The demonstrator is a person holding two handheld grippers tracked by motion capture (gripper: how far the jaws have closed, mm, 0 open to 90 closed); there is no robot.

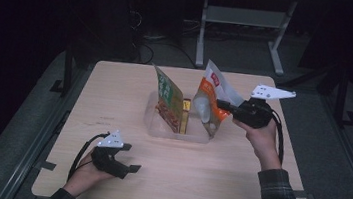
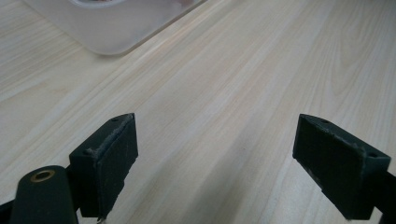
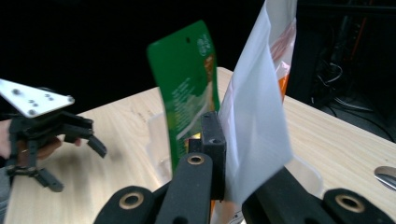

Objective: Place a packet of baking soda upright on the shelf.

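Gripping the white and orange bag (image 1: 210, 102) is the right tool (image 1: 226, 105), seen at the right of the high view. The edge of the bag is pinched tight between its two black jaws. The bag is held up with its bottom end down in the clear tub (image 1: 154, 126), at the tub's right side. In the right gripper view the white back of the bag (image 3: 254, 121) is seen squeezed just in front of the camera.

A green bag (image 1: 169, 100) is stood up in the left part of the same tub. A small yellow box (image 1: 184, 116) is seen between the two bags. The green bag (image 3: 187, 88) is also seen in the right gripper view, just beside the white one.

The tub is set near the middle of the bench (image 1: 114, 97), which is made of pale wood.

The left tool (image 1: 130, 157) is held low over the near left part of the bench, well apart from the tub. Its jaws are spread wide and nothing is held between them. In the left gripper view only bare wood (image 2: 215, 116) is seen between its pads (image 2: 112, 158), and a corner of the tub (image 2: 112, 28) is seen farther off. The left tool (image 3: 70, 149) is seen at the left of the right gripper view too, with a grey plate on top.
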